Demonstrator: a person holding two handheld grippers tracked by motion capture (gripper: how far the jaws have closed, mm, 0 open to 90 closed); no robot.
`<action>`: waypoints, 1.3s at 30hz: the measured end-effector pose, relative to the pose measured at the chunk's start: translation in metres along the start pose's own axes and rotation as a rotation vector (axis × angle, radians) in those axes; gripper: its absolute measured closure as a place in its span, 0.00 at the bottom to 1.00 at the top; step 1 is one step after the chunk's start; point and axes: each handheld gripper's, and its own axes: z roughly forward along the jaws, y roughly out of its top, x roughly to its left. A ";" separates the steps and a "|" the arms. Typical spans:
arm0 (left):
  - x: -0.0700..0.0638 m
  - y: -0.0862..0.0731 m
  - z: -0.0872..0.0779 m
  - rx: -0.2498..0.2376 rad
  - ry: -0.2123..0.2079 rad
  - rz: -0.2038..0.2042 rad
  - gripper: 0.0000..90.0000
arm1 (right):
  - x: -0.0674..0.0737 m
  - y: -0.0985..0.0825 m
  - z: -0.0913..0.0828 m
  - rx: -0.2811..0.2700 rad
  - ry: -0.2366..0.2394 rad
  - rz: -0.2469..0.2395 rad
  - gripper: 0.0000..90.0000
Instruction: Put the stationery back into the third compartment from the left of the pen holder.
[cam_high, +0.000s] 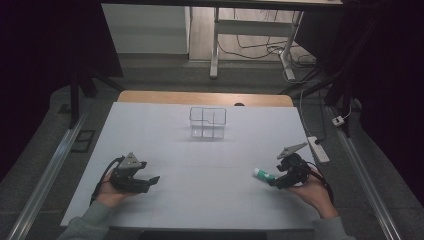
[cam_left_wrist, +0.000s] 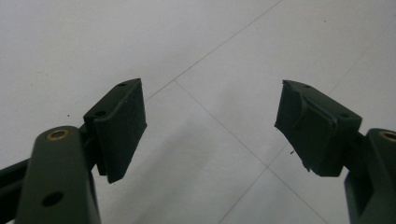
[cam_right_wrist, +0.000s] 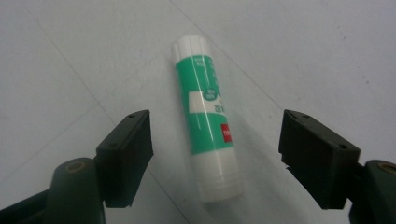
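A green and white glue stick (cam_high: 263, 174) (cam_right_wrist: 207, 119) lies flat on the white table top (cam_high: 200, 160) at the right. My right gripper (cam_high: 273, 181) (cam_right_wrist: 215, 156) hangs just over the stick, jaws apart on either side of it, and the pads do not touch it. At the left of the table my left gripper (cam_high: 152, 180) (cam_left_wrist: 210, 126) stands open, with nothing between its jaws but bare white surface.
A small clear box (cam_high: 208, 122) with inner dividers stands at the far middle of the table. A white power strip (cam_high: 318, 149) lies on the floor beside the table's right edge. The wooden table edge (cam_high: 200, 97) runs behind the white sheet.
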 end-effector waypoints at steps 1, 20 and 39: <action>0.000 0.000 0.000 0.001 0.000 0.000 0.27 | 0.000 0.000 0.001 0.008 0.004 -0.003 0.32; 0.003 -0.001 0.003 0.013 0.000 0.009 0.27 | 0.004 -0.003 0.014 0.140 -0.020 -0.109 0.72; -0.004 0.002 -0.001 -0.025 0.024 0.041 0.30 | 0.021 0.021 0.002 -0.049 0.088 -0.095 0.72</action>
